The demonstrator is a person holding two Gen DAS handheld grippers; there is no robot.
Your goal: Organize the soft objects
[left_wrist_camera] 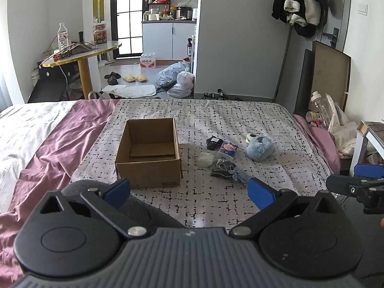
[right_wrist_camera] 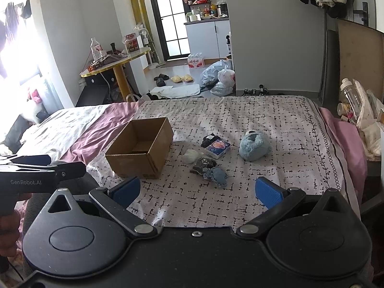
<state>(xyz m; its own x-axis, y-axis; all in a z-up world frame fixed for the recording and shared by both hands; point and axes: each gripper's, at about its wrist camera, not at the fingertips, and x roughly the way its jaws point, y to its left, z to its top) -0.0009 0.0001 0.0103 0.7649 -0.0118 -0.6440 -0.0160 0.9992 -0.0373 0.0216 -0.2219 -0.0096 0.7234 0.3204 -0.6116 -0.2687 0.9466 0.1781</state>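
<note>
I see a brown cardboard box [left_wrist_camera: 148, 152] on a white bedsheet [left_wrist_camera: 240, 120] with a black broken-grid pattern; at its three o'clock sits a fluffy light-blue plush [left_wrist_camera: 260, 148]. My gripper pads [left_wrist_camera: 260, 193] are blue.

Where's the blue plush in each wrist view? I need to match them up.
Left wrist: blue plush sits right of centre on the patterned sheet, right of the box.
Right wrist: blue plush sits right of centre, again right of the box.
Shared landmark: the open cardboard box, with the small pile between it and the plush.
</note>
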